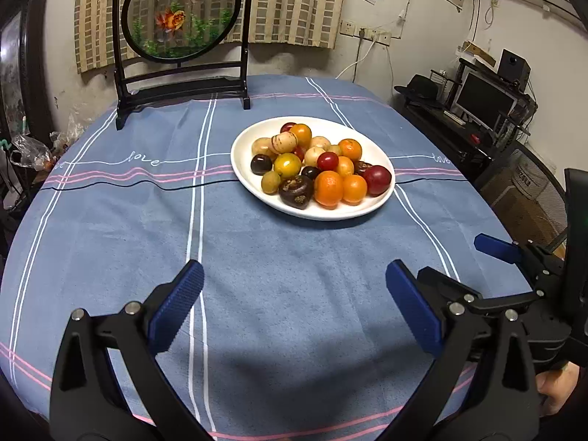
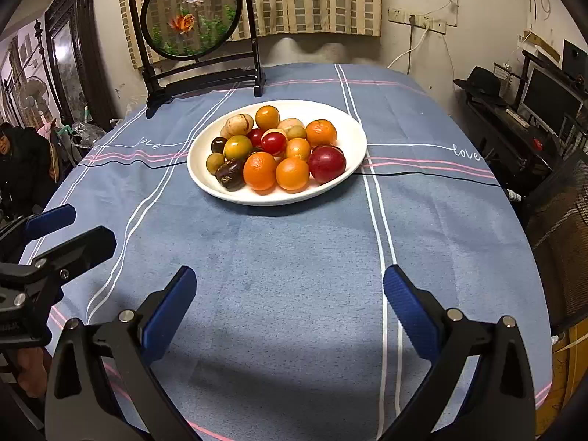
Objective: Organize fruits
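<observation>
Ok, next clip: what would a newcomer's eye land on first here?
The white oval plate heaped with small orange, red, yellow and dark fruits, mid-table on the blue striped tablecloth. Behind it stands a black-framed round goldfish screen. In the foreground, the blue-padded left gripper and right gripper are open, empty, short of the plate.

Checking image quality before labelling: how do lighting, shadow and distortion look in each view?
Left wrist view: evenly lit, sharp fruit plate, dark shadow on the near tablecloth, table edge bowed by fisheye. Right wrist view: the same near shadow, wall corners curved, plate sharp.
</observation>
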Available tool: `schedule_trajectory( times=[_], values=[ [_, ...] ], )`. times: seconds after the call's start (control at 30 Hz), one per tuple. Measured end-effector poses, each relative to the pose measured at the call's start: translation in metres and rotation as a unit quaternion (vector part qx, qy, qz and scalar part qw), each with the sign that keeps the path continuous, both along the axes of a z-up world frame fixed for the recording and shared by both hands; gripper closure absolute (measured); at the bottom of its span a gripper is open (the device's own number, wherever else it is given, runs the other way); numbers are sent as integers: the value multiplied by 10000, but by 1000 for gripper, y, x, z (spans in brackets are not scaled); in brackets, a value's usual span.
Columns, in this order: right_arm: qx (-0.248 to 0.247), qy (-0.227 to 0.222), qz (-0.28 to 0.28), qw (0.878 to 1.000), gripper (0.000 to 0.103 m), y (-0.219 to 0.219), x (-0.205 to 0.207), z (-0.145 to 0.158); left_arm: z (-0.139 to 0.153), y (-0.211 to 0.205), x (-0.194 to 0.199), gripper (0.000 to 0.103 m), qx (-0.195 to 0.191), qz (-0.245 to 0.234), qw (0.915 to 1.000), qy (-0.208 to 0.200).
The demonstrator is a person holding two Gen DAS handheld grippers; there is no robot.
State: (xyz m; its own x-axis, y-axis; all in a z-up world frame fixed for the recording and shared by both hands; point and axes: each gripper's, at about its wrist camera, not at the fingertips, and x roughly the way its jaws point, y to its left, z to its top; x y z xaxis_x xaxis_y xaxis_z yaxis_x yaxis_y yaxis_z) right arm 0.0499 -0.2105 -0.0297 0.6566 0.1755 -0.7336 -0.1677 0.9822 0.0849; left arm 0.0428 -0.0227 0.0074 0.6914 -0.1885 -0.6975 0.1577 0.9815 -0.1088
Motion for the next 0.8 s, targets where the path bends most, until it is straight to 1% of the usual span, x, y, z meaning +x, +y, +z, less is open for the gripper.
schedule_trajectory(
  times=[0.13,0.3,0.47,0.63,0.8],
  values=[
    [-2,35,1,10000,1,0,1,-1,-1,-2,1,2,20,-70,10000,0],
    [-8,62,16,10000,1,1,3,-2,-1,-2,2,2,119,42,9999,-81],
    [-5,84,31,10000,1,1,3,-3,-2,2,6,2,91,139,9998,-63],
    [-10,112,70,9999,1,4,5,-3,-2,3,7,2,203,264,9994,-79],
    [-20,116,103,9999,1,6,5,-3,-3,5,9,2,203,290,9994,-38]
  ],
)
